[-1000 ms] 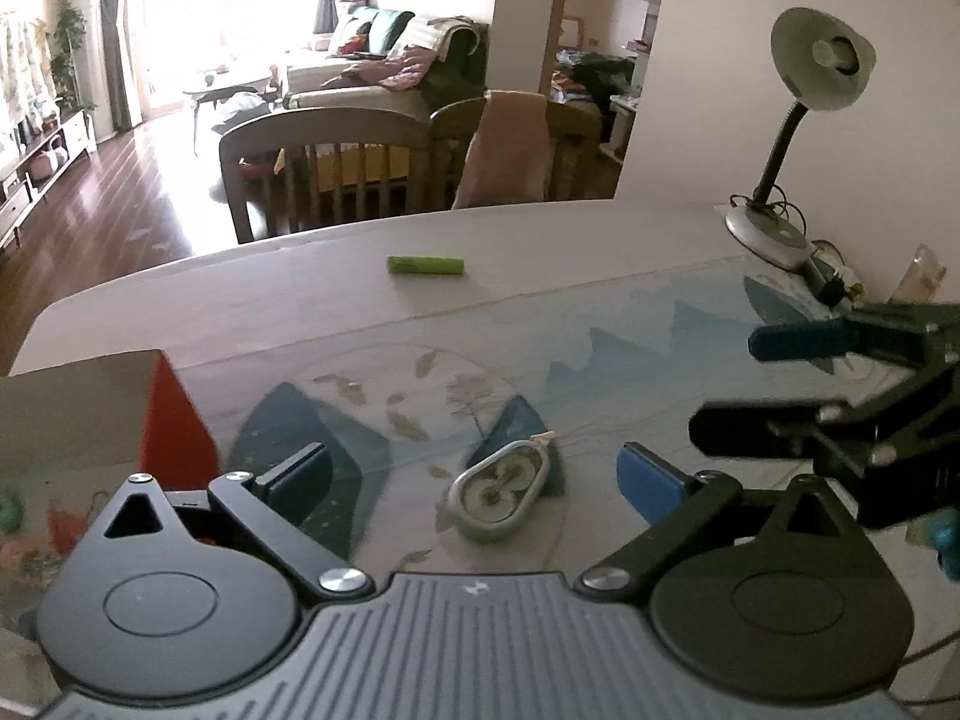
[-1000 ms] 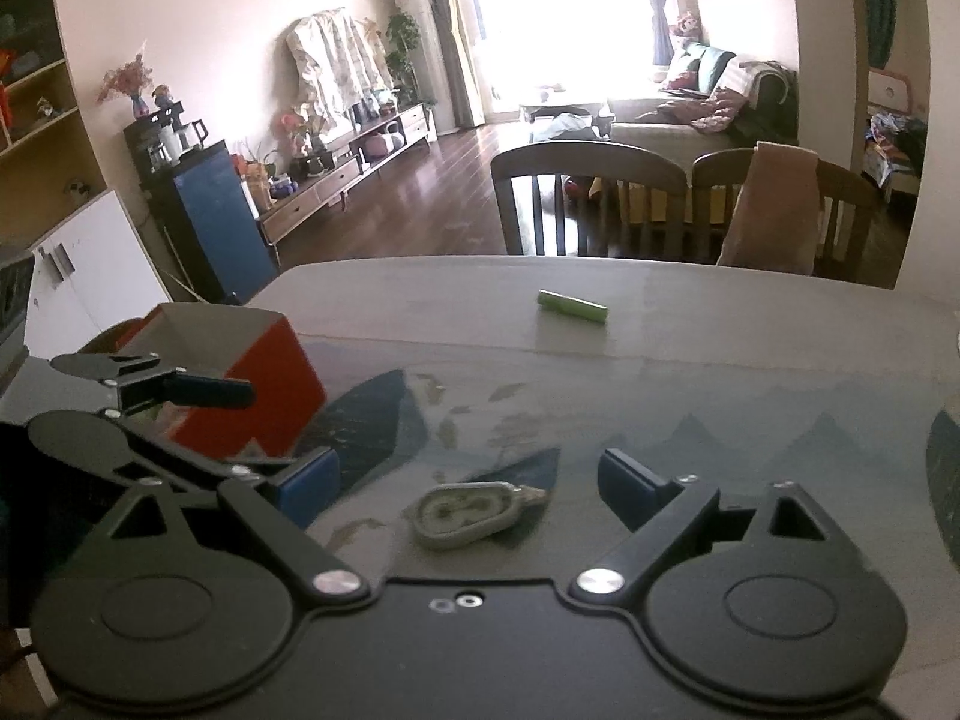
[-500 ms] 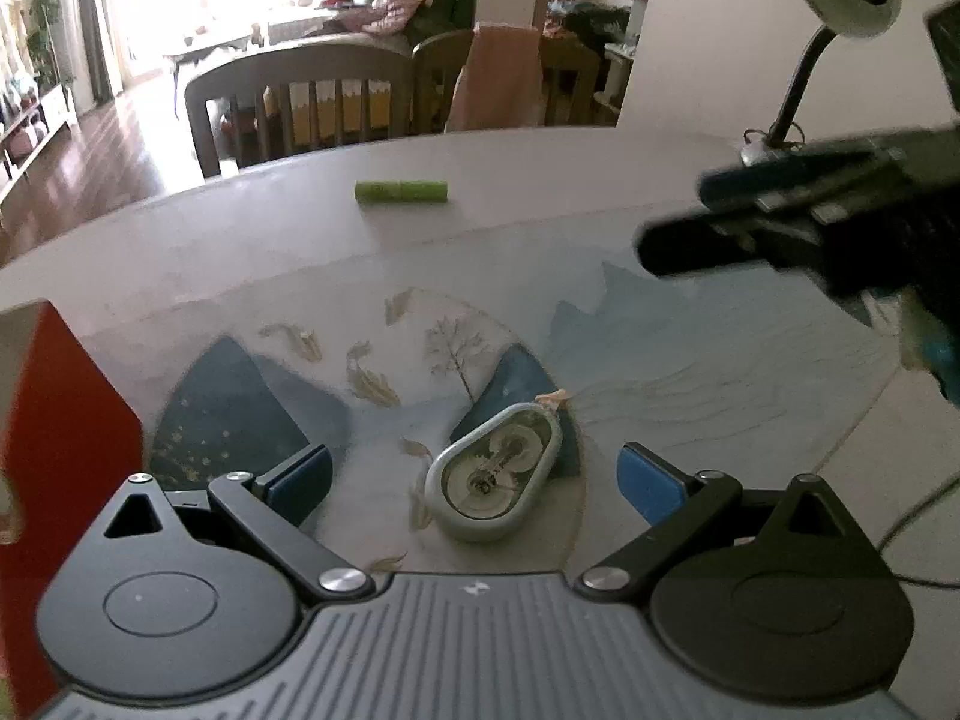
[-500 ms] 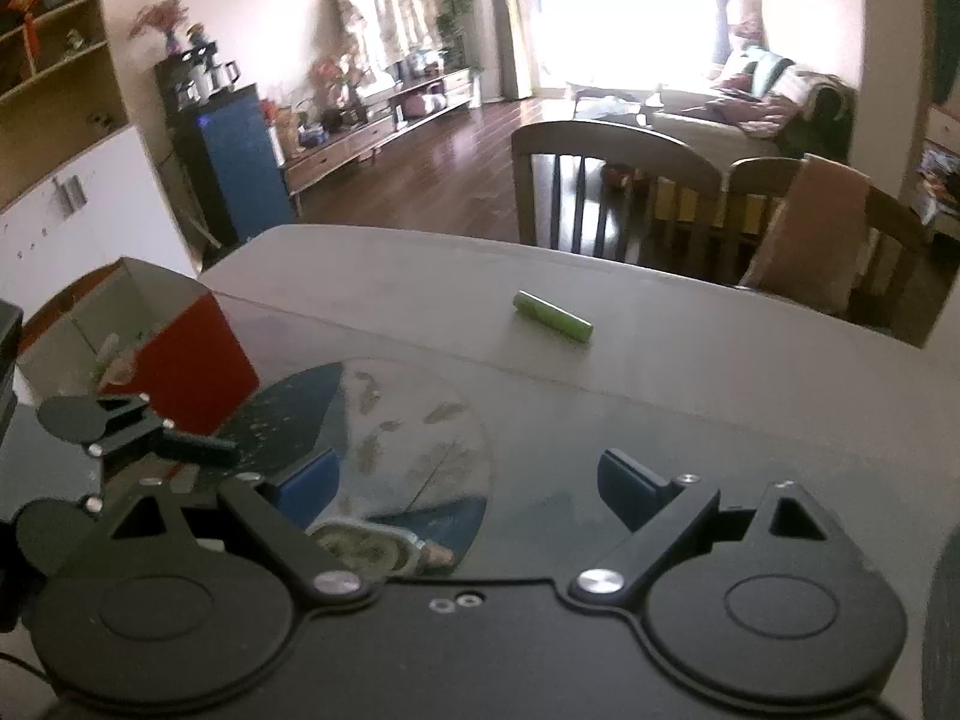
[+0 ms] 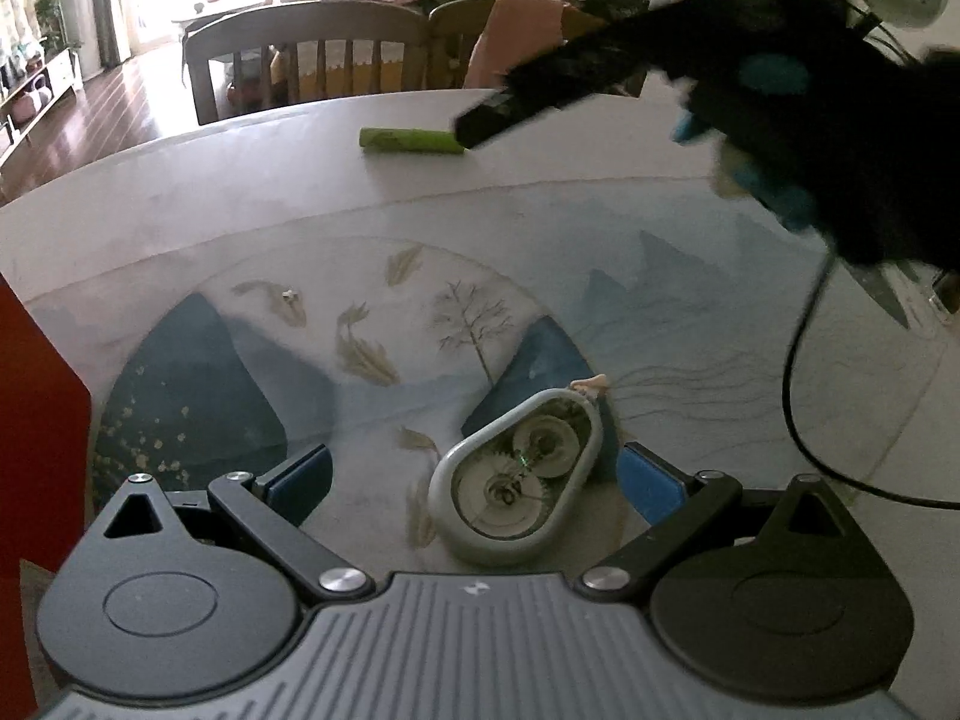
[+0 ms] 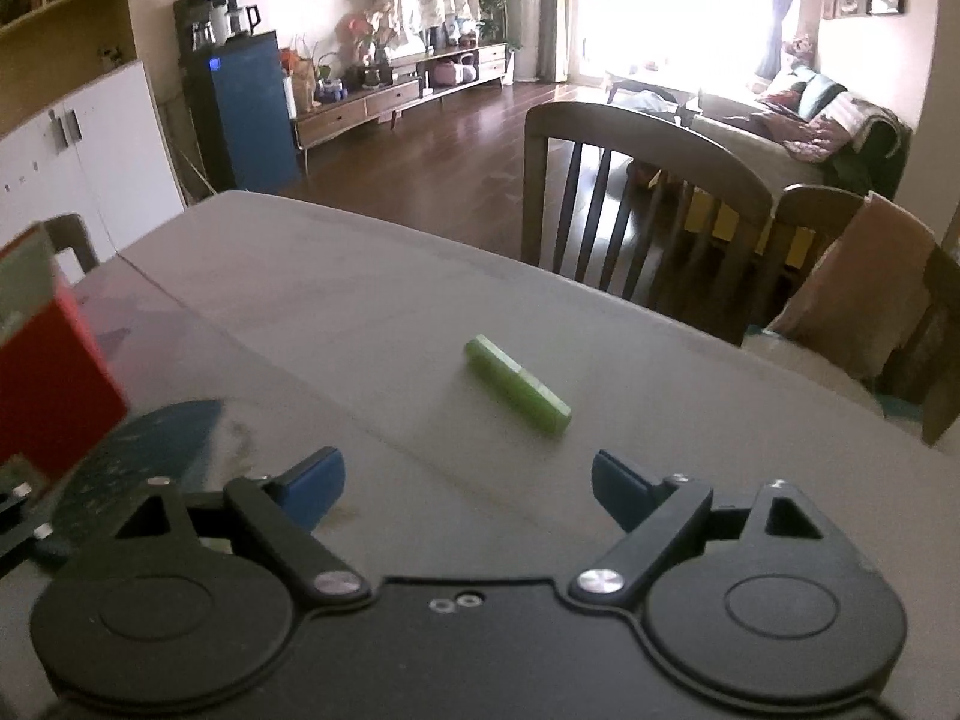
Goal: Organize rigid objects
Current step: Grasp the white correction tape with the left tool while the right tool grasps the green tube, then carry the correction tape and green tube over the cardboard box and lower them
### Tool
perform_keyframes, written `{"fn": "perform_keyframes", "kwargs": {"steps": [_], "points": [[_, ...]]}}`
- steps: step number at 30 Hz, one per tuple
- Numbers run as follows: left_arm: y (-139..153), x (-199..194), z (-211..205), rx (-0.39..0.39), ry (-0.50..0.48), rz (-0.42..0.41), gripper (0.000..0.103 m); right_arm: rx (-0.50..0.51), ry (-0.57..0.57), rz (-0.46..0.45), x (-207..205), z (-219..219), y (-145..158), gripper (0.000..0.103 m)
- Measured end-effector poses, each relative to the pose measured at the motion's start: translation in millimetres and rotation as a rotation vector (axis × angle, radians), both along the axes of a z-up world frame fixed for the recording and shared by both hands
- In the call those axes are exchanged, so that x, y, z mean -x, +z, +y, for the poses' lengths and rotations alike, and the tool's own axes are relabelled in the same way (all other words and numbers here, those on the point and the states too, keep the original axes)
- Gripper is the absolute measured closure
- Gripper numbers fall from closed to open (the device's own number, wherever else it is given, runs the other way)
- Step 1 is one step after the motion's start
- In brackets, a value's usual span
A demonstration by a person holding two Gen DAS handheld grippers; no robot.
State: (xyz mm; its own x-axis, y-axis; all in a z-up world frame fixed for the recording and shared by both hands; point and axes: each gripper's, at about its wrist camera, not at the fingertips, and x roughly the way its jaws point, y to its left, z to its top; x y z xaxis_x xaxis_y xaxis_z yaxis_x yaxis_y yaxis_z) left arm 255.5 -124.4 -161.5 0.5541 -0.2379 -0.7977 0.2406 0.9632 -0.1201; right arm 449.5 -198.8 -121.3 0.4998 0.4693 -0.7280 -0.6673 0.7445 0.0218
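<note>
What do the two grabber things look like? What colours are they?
Both look alike. The left gripper has a dark grey ribbed body, two round black discs, black link arms with silver screws and bright blue finger pads. The right gripper is black with the same discs, silver screws and blue pads. A thin black cable trails beside them.

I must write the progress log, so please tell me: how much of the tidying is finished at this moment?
Nothing looks put away yet. The correction tape lies on the table mat between the fingers of the open left gripper, not gripped. The open right gripper is aimed at the green stick, apart from it. Both items still need grasping and moving, perhaps to the red box.
</note>
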Motion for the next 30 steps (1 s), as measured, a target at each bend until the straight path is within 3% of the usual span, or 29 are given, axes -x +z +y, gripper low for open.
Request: {"fn": "perform_keyframes", "kwargs": {"steps": [10,20,23,27,30], "points": [[-8.8,3.0,0.0,0.001,-0.015,-0.031,0.001,0.050,0.038,0.001,-54.7,29.7,-29.5,0.024],[-15.4,6.7,0.6,0.013,0.000,-0.067,0.004,0.047,0.060,0.046,-69.8,41.1,-46.9,0.045],[-15.1,7.6,-2.0,0.001,-0.004,-0.086,0.008,0.046,0.068,0.029,-65.1,44.8,-47.3,0.052],[-14.2,10.2,-5.9,-0.018,-0.007,-0.104,0.023,0.032,0.059,0.016,-60.5,43.9,-47.3,0.084],[-12.9,12.0,-9.6,-0.042,-0.012,-0.111,0.034,0.028,0.059,0.009,-52.0,42.7,-47.8,0.087]]}}
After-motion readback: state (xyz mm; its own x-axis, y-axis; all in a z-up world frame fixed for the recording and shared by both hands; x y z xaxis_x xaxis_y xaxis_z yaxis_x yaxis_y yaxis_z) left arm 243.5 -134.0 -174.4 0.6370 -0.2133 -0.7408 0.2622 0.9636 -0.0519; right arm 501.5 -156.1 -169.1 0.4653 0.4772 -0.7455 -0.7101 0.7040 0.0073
